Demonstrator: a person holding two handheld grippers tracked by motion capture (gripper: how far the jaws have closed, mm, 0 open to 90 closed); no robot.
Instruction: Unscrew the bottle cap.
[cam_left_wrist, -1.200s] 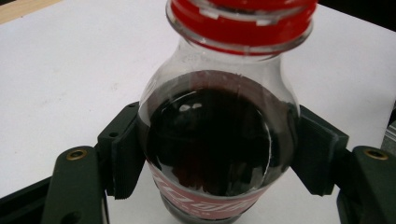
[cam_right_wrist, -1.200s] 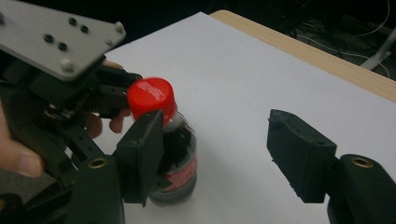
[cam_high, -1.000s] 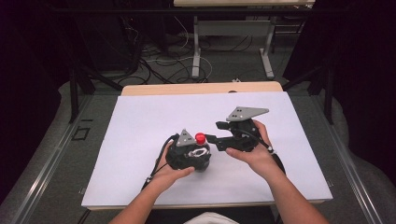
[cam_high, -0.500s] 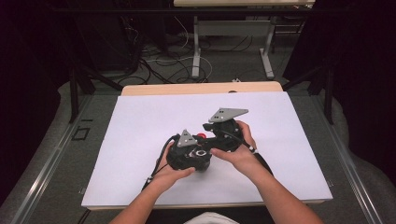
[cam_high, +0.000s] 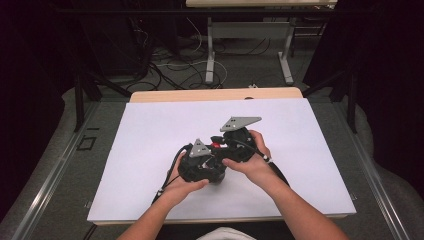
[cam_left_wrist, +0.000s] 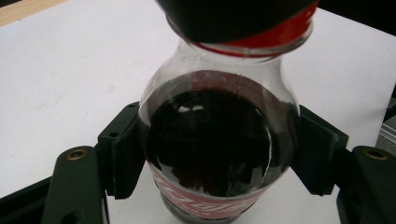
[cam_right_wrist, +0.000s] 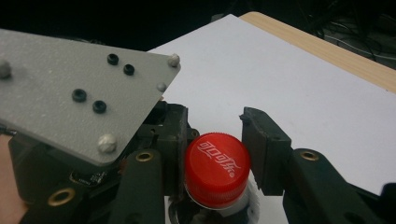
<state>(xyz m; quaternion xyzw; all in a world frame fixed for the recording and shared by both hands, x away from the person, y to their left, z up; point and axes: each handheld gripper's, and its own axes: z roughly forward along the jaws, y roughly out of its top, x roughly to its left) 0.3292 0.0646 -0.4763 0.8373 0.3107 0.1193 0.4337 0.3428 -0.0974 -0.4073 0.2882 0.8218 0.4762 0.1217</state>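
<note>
A small clear cola bottle (cam_left_wrist: 210, 140) with dark drink and a red label stands upright between the pads of my left gripper (cam_left_wrist: 219, 154), which is shut on its body. In the high view the left gripper (cam_high: 202, 167) sits at the middle of the white sheet (cam_high: 165, 125). My right gripper (cam_high: 235, 145) comes in from the right, over the bottle's top. Its jaws have just been closing, and both pads now press the sides of the red cap (cam_right_wrist: 217, 161). From above, a sliver of that cap (cam_high: 215, 145) shows between the two grippers.
The sheet covers a wooden table whose far edge (cam_high: 215, 94) shows behind it. The left gripper's grey three-cornered plate (cam_right_wrist: 79, 93) is close beside the right gripper's jaws. Cables and table legs (cam_high: 210, 55) are on the floor beyond.
My right gripper has moved left and slightly down onto the bottle's top, and its jaws have closed on the red cap. The left gripper and bottle have stayed put.
</note>
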